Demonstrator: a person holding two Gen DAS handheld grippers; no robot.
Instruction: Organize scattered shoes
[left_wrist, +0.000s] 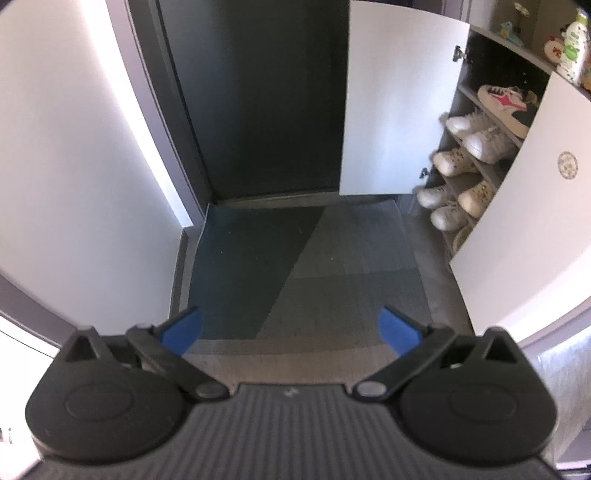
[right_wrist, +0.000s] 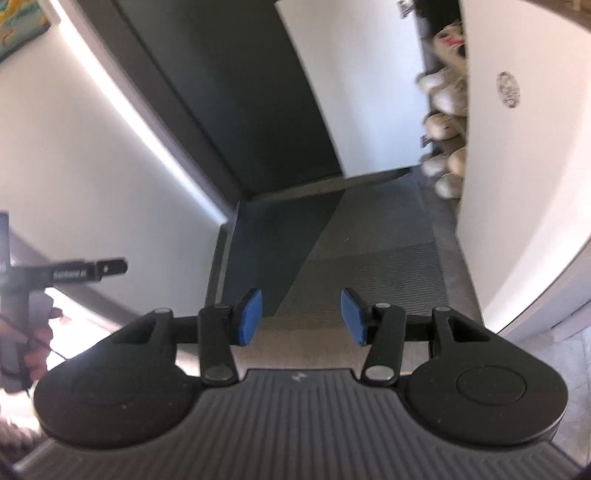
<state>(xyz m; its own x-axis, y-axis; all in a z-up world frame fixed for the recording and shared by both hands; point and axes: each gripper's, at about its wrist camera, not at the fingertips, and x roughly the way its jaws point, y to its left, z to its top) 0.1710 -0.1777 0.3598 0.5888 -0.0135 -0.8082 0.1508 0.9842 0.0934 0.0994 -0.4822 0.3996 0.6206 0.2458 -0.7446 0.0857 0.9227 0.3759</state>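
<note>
An open shoe cabinet (left_wrist: 476, 92) at the right holds several shoes on its shelves: a white sneaker with a pink star (left_wrist: 506, 105) on top, white sneakers (left_wrist: 476, 134) below, cream clogs (left_wrist: 454, 162) and more white shoes (left_wrist: 447, 206) near the floor. In the right wrist view the same shoes (right_wrist: 443, 103) show blurred past the door edge. My left gripper (left_wrist: 290, 330) hangs wide open over the doormat (left_wrist: 332, 266), nothing between its blue pads. My right gripper (right_wrist: 301, 317) is open too, empty, above the mat (right_wrist: 362, 236).
A dark entrance door (left_wrist: 258, 92) stands ahead with white walls (left_wrist: 74, 147) at the left. Two white cabinet doors (left_wrist: 391, 103) swing out into the entry. Toys and a bottle (left_wrist: 572, 44) sit on the cabinet top. A hand on the other gripper's handle (right_wrist: 33, 332) shows at the left.
</note>
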